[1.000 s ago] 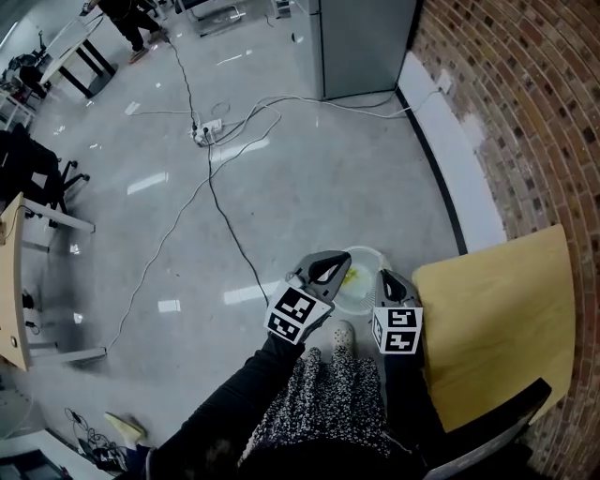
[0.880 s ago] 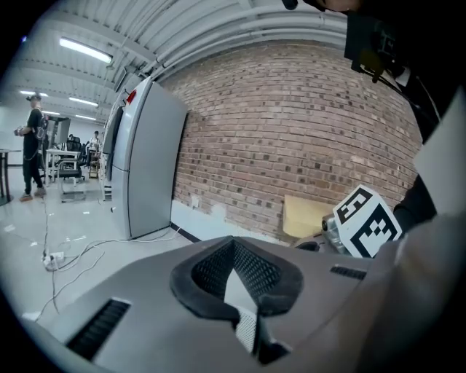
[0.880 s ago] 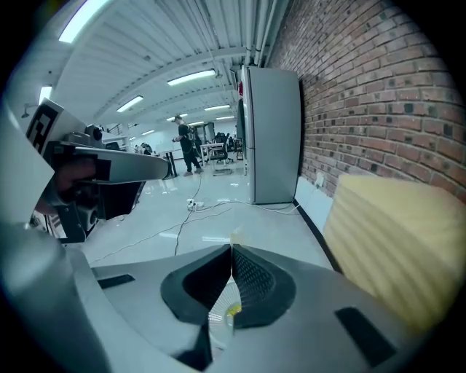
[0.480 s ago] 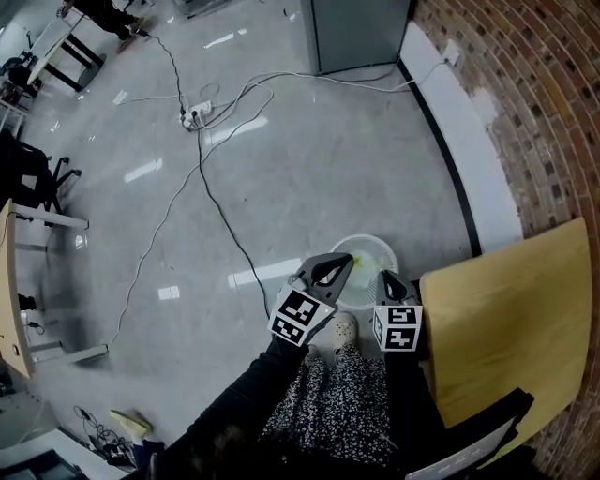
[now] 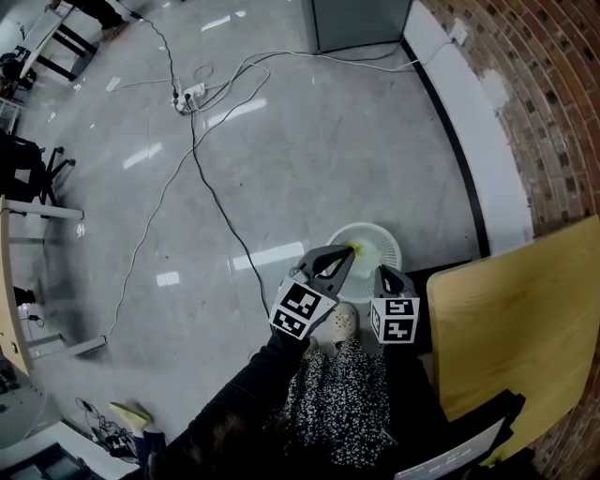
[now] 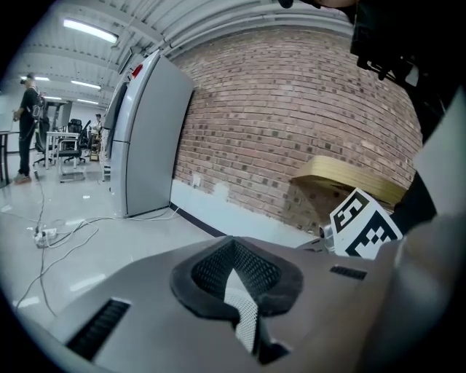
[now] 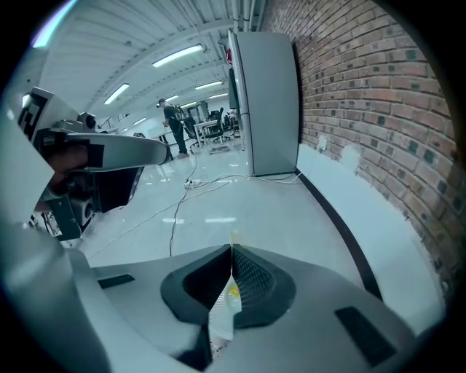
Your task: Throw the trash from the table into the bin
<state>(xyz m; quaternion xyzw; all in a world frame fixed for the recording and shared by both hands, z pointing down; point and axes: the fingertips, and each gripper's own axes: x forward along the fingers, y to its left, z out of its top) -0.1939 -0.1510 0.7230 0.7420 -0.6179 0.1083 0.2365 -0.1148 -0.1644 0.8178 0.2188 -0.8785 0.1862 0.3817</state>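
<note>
At bin rim | clear wrapper pinched between right tongs

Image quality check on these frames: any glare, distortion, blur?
Head view: ceiling-light glare streaks on the glossy floor, and the fisheye bends the brick wall. Left gripper view: black vignette corners, brick wall curves. Right gripper view: close foreground soft, bluish tint.

A bin stands on the floor just left of a table by the right-hand wall, and above its near rim, side by side, the left gripper pinches a scrap and the right gripper a second scrap, with cables trailing behind toward a cabinet.
</note>
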